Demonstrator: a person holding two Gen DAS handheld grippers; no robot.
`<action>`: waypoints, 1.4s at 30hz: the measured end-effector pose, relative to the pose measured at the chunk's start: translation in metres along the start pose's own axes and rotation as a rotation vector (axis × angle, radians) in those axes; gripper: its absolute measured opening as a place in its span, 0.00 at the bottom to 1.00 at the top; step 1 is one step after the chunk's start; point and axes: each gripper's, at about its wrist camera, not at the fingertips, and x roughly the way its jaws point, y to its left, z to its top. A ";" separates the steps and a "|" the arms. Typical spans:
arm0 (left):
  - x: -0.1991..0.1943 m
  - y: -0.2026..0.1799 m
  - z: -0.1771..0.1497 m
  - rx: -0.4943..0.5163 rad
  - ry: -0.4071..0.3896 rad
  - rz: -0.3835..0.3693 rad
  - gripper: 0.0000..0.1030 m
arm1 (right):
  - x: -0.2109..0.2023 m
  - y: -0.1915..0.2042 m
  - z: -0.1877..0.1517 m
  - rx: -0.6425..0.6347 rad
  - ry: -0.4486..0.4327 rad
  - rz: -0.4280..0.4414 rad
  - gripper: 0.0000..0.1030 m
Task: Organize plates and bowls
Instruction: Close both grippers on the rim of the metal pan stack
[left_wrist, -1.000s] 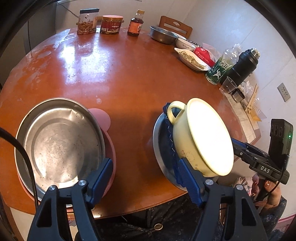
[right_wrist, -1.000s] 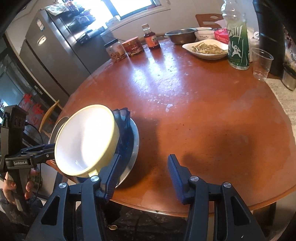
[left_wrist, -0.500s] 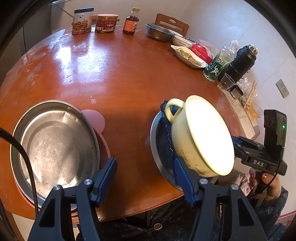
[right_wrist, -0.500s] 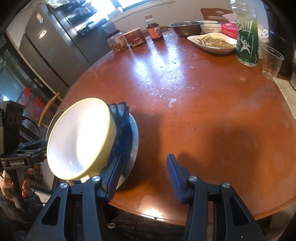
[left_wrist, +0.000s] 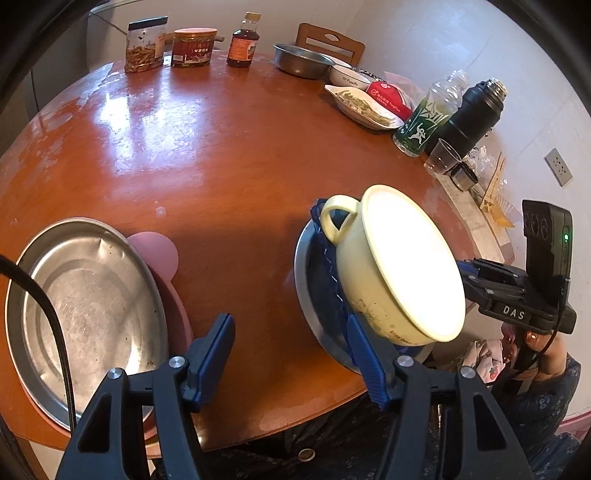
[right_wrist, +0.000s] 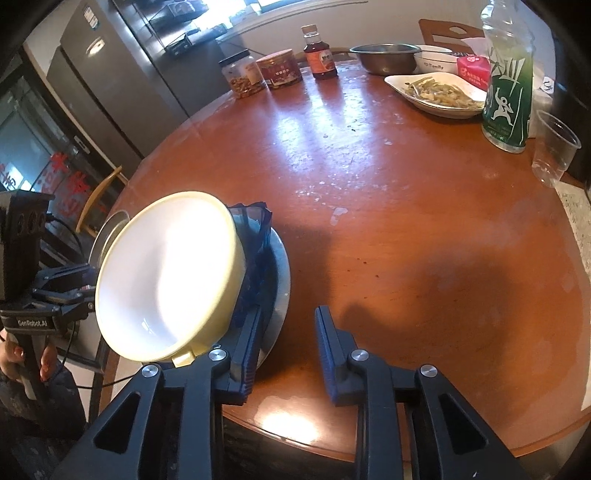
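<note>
A pale yellow bowl (left_wrist: 406, 258) with a loop handle stands tilted on a small steel plate (left_wrist: 308, 284) at the table's near edge. In the right wrist view the yellow bowl (right_wrist: 166, 280) turns its white inside to the camera, and the steel plate (right_wrist: 282, 273) shows behind it. A blue shape on the plate looks like a finger's reflection. My left gripper (left_wrist: 288, 321) is open with only bare table between its jaws; its right finger lies against the bowl's outer wall. My right gripper (right_wrist: 290, 314) is closing with nothing between its jaws, its left finger beside the bowl.
A large steel plate (left_wrist: 85, 306) lies on a pink plate (left_wrist: 155, 247) at the left. Along the far side stand jars (left_wrist: 146, 44), a sauce bottle (left_wrist: 242, 40), a steel bowl (left_wrist: 301, 61), a food dish (left_wrist: 364, 105), a green bottle (right_wrist: 508, 81), a flask (left_wrist: 469, 114) and a plastic cup (right_wrist: 554, 147).
The right gripper's jaws have drawn clearly closer together. The left jaws narrowed a little. The yellow bowl stays tilted on the steel plate.
</note>
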 end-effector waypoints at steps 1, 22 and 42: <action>0.000 0.001 0.001 -0.006 0.003 -0.003 0.61 | 0.000 0.001 -0.001 -0.004 0.004 -0.001 0.28; 0.005 0.013 0.009 -0.050 0.032 -0.013 0.61 | 0.005 -0.007 0.005 0.029 0.058 0.062 0.29; 0.015 0.036 0.019 -0.186 0.074 -0.170 0.61 | 0.002 -0.005 0.000 0.046 0.023 0.077 0.24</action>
